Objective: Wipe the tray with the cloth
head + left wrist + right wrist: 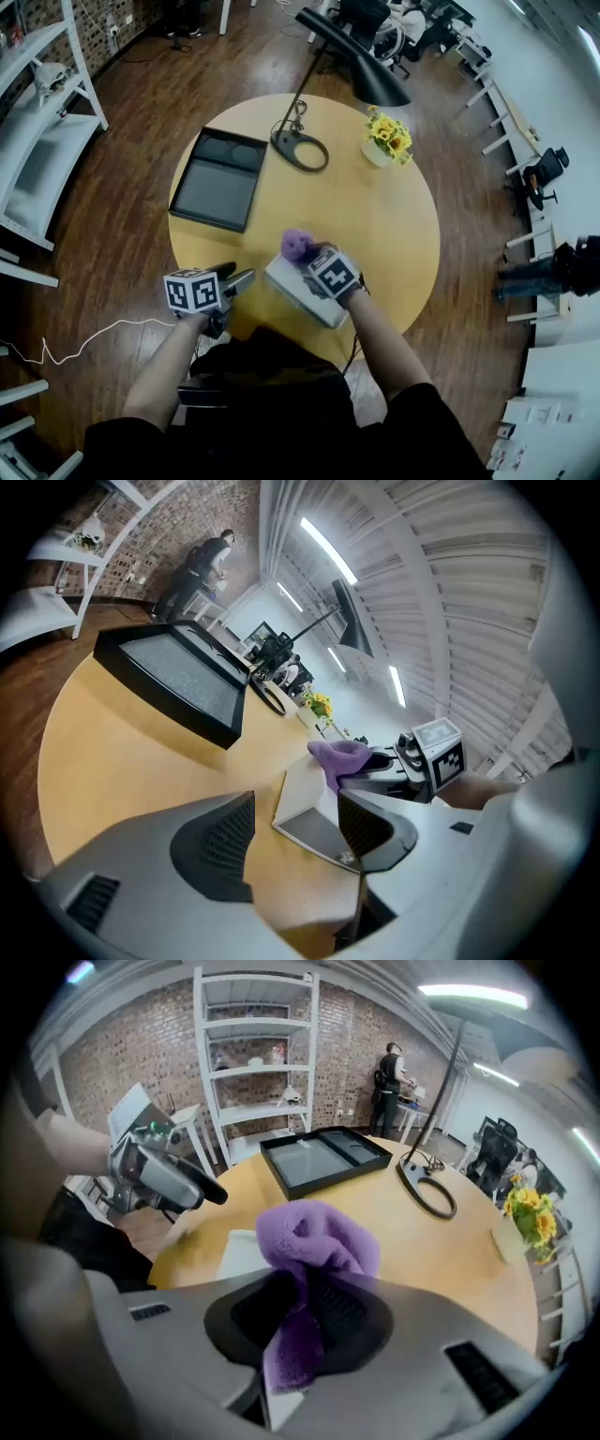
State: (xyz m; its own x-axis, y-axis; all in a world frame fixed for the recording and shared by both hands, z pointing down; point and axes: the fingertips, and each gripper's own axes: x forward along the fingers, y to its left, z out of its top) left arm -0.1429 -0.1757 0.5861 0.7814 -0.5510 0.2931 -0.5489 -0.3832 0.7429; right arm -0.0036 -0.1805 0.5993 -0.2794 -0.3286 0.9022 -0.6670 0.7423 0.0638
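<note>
a round yellow counter (384, 220) fills the head view, with our two hand-held tools low over its near edge. the right tool (300, 255) pinches a purple cloth (296, 244). in the right gripper view the two dark pads of the right tool (305, 1309) stand narrow, with the purple cloth (317, 1239) squeezed between them; most of it bunches up in a soft lump beyond the tips and a shorter tail hangs back between the pads. the cloth is held over a white box (298, 292) that lies flat on the counter near us, though we cannot tell whether the cloth touches it. the left tool (242, 278) is just beside the box, at the counter's near left edge. in the left gripper view the jaws of the left tool (295, 829) are spread apart with nothing between the pads; through the gap we see bare counter and a corner of the white box (302, 794) beyond. the black tray (214, 192) sits flat on the far left part of the counter, well apart from both tools and from the cloth. a black lamp (300, 150) stands just to the right of the tray, and a small pot of yellow flowers (387, 138) is further right.
</note>
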